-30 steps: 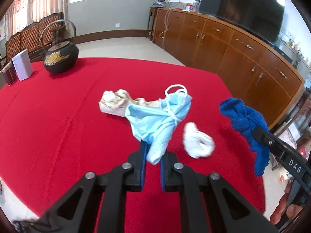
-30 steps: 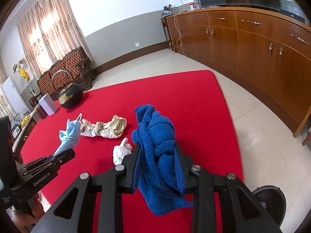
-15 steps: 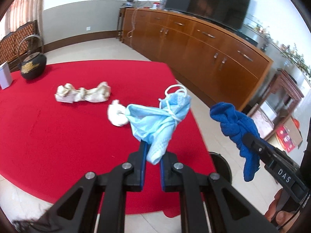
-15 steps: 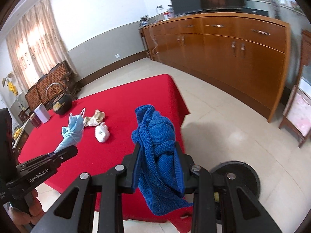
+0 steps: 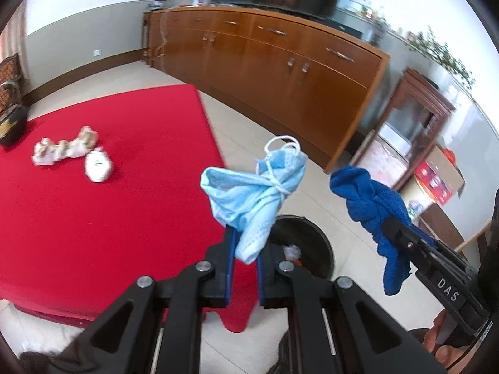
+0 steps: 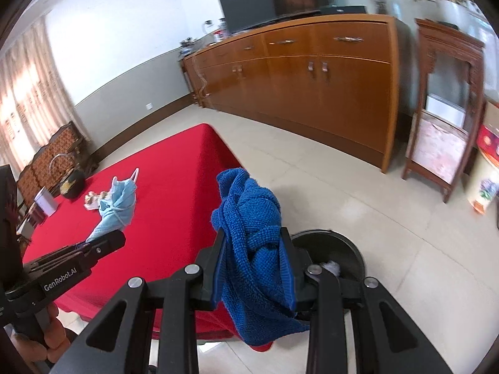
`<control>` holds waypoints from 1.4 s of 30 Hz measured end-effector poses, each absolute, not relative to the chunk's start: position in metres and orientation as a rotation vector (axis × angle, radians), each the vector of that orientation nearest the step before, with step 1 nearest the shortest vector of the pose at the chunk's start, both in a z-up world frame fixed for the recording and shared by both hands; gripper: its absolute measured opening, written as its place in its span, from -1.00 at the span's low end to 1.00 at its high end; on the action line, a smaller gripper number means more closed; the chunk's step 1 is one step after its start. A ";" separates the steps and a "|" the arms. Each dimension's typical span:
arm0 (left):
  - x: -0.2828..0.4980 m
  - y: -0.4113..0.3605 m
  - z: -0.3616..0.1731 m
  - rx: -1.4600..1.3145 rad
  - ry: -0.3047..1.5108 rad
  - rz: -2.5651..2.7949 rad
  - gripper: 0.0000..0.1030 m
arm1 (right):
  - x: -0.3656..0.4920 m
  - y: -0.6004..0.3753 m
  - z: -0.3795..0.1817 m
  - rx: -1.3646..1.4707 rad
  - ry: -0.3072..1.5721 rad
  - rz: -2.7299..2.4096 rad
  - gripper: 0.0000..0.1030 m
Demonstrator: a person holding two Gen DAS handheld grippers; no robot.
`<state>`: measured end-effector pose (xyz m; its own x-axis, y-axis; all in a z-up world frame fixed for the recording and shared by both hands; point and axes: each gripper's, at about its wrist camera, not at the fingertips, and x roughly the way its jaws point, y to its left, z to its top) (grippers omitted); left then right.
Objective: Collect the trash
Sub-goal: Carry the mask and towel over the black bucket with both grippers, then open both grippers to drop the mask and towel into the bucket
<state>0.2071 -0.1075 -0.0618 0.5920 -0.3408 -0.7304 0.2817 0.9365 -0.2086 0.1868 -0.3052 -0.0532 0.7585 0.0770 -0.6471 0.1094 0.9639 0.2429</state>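
Beyond the edge of the red table [image 5: 109, 218], both loads have swung off the cloth towards the black bin [image 5: 315, 246] on the floor: the left gripper [image 5: 244, 260] pinches the pale blue mask [image 5: 252, 193], the right gripper [image 6: 254, 268] clamps the blue knitted cloth [image 6: 249, 237]. Each now hangs near the bin's rim, so dropping them looks like the next step. A crumpled beige wad [image 5: 62, 151] and a white ball [image 5: 98, 170] are left on the table.

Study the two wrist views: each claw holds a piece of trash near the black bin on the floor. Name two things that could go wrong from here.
1. The face mask sits in the left claw only by its lower end, with loops dangling; it might snag on a finger when released.
2. The blue cloth in the right claw is bulky, and the black bin lies partly hidden behind it; a drop could hit the rim or floor.
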 end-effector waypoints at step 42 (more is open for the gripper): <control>0.269 -0.254 -0.211 0.005 1.295 -0.409 -0.68 | 0.278 -0.432 -0.221 0.390 1.102 -0.161 -0.30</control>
